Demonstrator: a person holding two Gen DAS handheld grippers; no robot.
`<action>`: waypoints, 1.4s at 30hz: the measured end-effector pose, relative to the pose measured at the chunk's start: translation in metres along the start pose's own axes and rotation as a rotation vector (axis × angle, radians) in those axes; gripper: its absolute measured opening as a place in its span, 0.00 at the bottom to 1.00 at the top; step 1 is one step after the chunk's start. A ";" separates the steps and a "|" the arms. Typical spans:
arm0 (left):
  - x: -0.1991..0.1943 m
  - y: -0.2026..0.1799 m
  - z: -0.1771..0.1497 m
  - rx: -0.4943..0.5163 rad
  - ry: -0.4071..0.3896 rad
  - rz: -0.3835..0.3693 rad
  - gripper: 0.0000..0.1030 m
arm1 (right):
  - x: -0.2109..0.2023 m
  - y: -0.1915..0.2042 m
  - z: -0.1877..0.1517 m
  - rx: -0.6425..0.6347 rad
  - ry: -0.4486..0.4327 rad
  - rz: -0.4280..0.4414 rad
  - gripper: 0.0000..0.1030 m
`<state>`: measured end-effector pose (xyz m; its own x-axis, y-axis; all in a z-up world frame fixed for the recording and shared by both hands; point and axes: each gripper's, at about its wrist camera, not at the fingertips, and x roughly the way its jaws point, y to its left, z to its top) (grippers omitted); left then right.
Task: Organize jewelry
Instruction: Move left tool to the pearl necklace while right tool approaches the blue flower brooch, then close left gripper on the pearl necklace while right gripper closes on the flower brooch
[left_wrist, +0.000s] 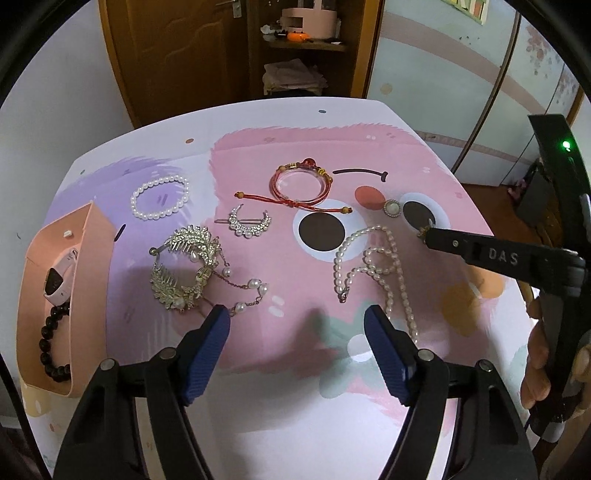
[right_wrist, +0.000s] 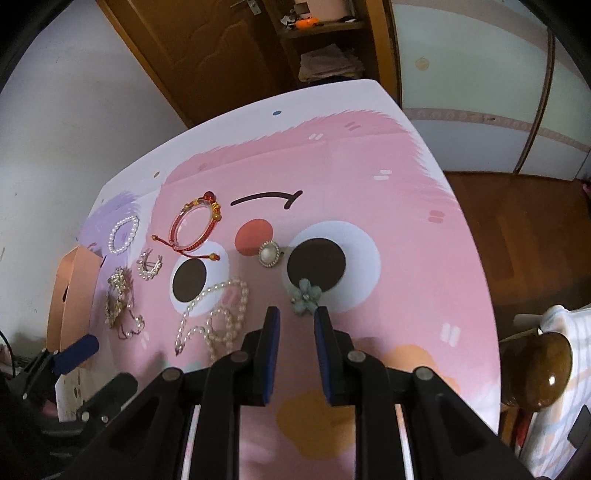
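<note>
Two hand-held tools are hovering over a counter (left_wrist: 369, 122) covered with a pink cartoon-face cloth, with jewelry lying scattered across it.

The left tool (left_wrist: 297, 321) is standing wide open with nothing between its blue pads. In its own view, a gold leaf-shaped hair comb (left_wrist: 184, 266) with dangling pearl chains is lying at about ten o'clock from the tips, its chain end reaching just beside the left pad. A long pearl necklace (left_wrist: 373, 266) is lying at about one o'clock, one strand passing just beside the right pad. Farther off, a pearl bracelet (left_wrist: 159, 197), a crescent hair clip (left_wrist: 248, 223) and a red cord bracelet (left_wrist: 301, 181) are lying around eleven to twelve o'clock. A pink open box (left_wrist: 88, 240) at nine o'clock is already holding a dark bead bracelet (left_wrist: 51, 339) and a pink watch (left_wrist: 59, 277).

The right tool (right_wrist: 295, 317) is standing narrowly open and holding nothing. A pale blue flower brooch (right_wrist: 305, 295) is lying on the cloth directly ahead, at twelve o'clock, just beyond the tips. A round pearl brooch (right_wrist: 269, 253) is sitting farther along, at eleven o'clock.

The right hand looks nearer its target; the flower is roughly round, so no particular grip axis seems to matter, though the jaws probably need widening before closing on it.
</note>
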<state>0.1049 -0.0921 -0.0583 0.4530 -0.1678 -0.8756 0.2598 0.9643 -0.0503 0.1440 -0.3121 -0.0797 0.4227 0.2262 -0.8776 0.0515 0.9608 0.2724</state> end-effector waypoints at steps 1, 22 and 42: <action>0.001 0.001 0.000 -0.001 0.002 0.000 0.71 | 0.003 0.001 0.001 -0.005 0.003 -0.004 0.18; 0.020 -0.030 0.008 0.062 0.063 -0.099 0.71 | 0.006 0.013 0.003 -0.151 -0.061 -0.173 0.16; 0.063 -0.064 0.037 0.114 0.096 -0.124 0.76 | -0.024 -0.013 -0.015 -0.105 -0.104 -0.172 0.16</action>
<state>0.1489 -0.1716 -0.0928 0.3296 -0.2582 -0.9081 0.4060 0.9072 -0.1105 0.1199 -0.3274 -0.0679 0.5068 0.0451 -0.8609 0.0390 0.9964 0.0752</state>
